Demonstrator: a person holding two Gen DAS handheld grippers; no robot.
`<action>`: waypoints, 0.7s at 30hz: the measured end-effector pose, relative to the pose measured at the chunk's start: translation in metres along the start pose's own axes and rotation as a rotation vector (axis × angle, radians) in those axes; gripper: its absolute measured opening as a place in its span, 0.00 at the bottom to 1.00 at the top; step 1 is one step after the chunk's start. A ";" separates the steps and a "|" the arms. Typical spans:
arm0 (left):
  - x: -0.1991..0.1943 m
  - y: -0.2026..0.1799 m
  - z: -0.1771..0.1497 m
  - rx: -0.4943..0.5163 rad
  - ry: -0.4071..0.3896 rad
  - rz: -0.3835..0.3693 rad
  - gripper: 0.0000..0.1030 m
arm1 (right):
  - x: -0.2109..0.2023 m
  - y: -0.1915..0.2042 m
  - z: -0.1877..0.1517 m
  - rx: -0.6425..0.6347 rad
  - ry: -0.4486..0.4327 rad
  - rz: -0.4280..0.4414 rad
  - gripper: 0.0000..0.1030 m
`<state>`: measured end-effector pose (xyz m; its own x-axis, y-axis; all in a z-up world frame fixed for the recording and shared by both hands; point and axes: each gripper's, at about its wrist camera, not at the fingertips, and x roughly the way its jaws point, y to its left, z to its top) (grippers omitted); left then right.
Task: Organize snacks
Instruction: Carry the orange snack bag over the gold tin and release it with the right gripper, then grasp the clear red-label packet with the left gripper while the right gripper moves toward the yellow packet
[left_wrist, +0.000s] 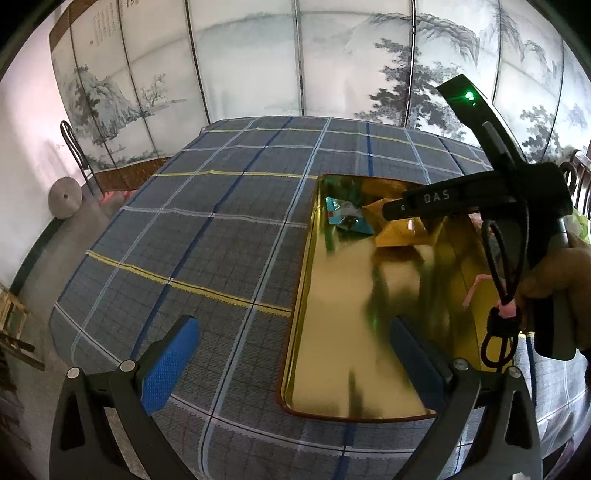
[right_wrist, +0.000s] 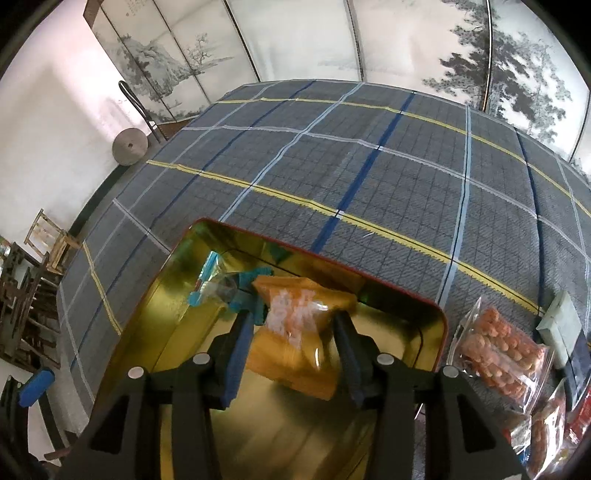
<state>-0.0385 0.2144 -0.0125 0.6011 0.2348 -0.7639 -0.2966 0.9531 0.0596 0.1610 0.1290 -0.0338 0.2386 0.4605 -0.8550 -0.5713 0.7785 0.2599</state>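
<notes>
While two packets are lying in the gold tin (right_wrist: 173, 280), sorting is sitting partway done.
Right tool (right_wrist: 293, 341) is straddling the orange packet (right_wrist: 295, 332) at the tin's far end, seemingly loosening; left tool (left_wrist: 291, 363) is hanging apart, empty; peanut bags (right_wrist: 498, 350) are waiting at the counter's (right_wrist: 369, 166) right edge.

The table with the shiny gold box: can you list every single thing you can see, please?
Tin box: one, gold inside, red rim, on the table.
Teal packet: one, in the box's far corner.
Orange packet: one, in the box, between the right gripper's fingers.
Clear snack bags: at least two, orange-brown pieces, right of the box.
Tablecloth: one, grey-blue check.
Folding screen: one, painted trees, behind.
Left gripper: open, empty.
Right gripper: around the orange packet.
</notes>
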 end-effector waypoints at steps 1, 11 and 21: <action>0.000 0.000 0.000 0.000 0.001 0.000 0.99 | 0.000 0.000 0.000 0.001 -0.001 0.002 0.46; 0.005 0.001 -0.001 0.000 0.016 0.005 0.99 | -0.004 -0.003 -0.003 0.027 -0.027 0.034 0.46; -0.002 -0.009 -0.001 0.038 0.004 0.023 0.99 | -0.080 -0.024 -0.053 0.094 -0.248 0.128 0.46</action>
<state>-0.0376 0.2048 -0.0128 0.5914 0.2561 -0.7647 -0.2816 0.9541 0.1018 0.1137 0.0509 0.0047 0.3607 0.6387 -0.6797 -0.5364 0.7382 0.4090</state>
